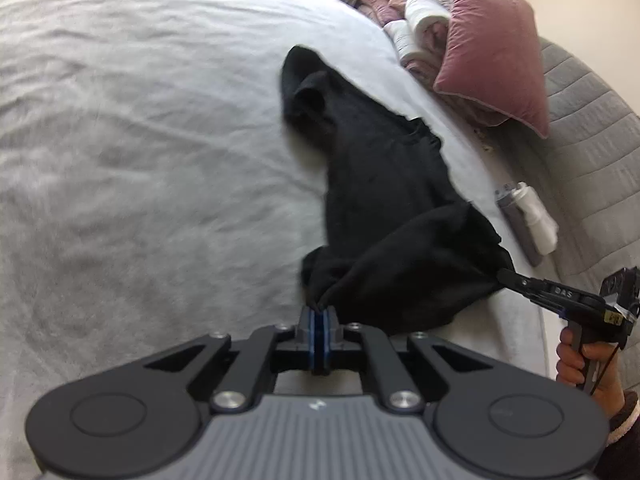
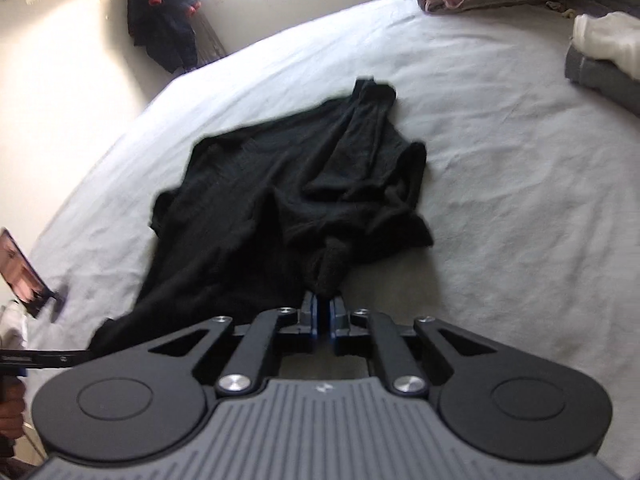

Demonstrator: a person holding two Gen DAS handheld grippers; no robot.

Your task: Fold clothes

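Note:
A black garment [image 1: 384, 200] lies crumpled lengthwise on a white bed sheet [image 1: 140, 140]. My left gripper [image 1: 319, 314] is shut on a bunched corner of its near edge. In the same view my right gripper [image 1: 505, 277], held by a hand [image 1: 588, 368], pinches the garment's other near corner. In the right wrist view the black garment [image 2: 288, 200] stretches away with a sleeve folded over it, and my right gripper [image 2: 324, 306] is shut on a twisted tip of cloth. My left gripper [image 2: 86, 356] reaches the cloth from the left edge there.
A pink pillow [image 1: 492, 48] and rolled towels [image 1: 420, 16] sit at the bed's far side by a grey padded headboard [image 1: 592, 152]. Folded grey and white clothes [image 2: 604, 60] lie nearby. A phone on a stand [image 2: 24, 272] and a hanging dark jacket [image 2: 164, 20] are to the left.

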